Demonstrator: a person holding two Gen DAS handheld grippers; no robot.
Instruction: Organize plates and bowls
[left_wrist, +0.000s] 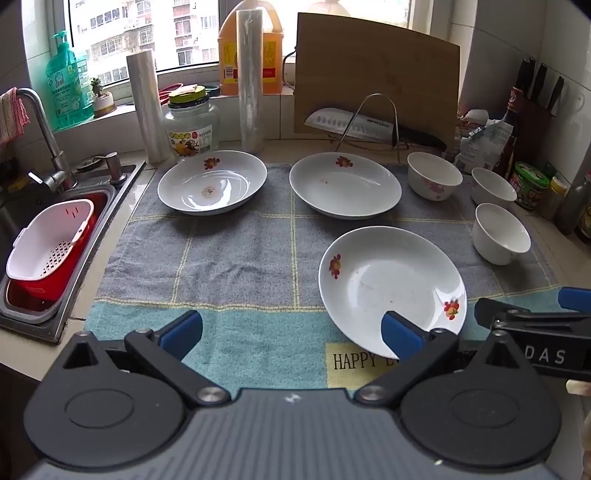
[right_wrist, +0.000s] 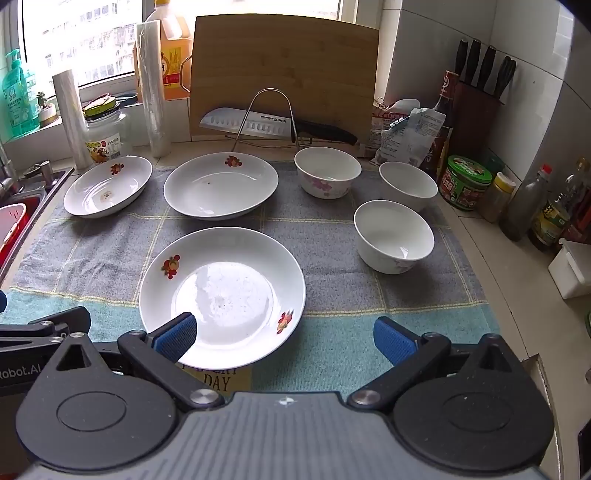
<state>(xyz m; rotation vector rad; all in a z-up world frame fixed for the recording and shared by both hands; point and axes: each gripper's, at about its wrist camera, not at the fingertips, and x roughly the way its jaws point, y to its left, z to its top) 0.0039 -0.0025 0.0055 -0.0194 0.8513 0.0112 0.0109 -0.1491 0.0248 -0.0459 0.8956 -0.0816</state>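
Right wrist view: both the right gripper (right_wrist: 284, 338) and the left gripper (left_wrist: 291, 334) are spread, empty, near the nearest plate (right_wrist: 229, 280); its glazed rim could slip from the fingers (right_wrist: 177, 334) and chip.

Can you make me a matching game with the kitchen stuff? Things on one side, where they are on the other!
Things:
1. knife
2. white strainer basket
3. nearest plate
4. green jar

Places:
A. in the sink
B. just ahead of both open tools
C. on the wire rack by the cutting board
D. right of the bowls, off the towel

Pairs: 1-C, 2-A, 3-B, 4-D
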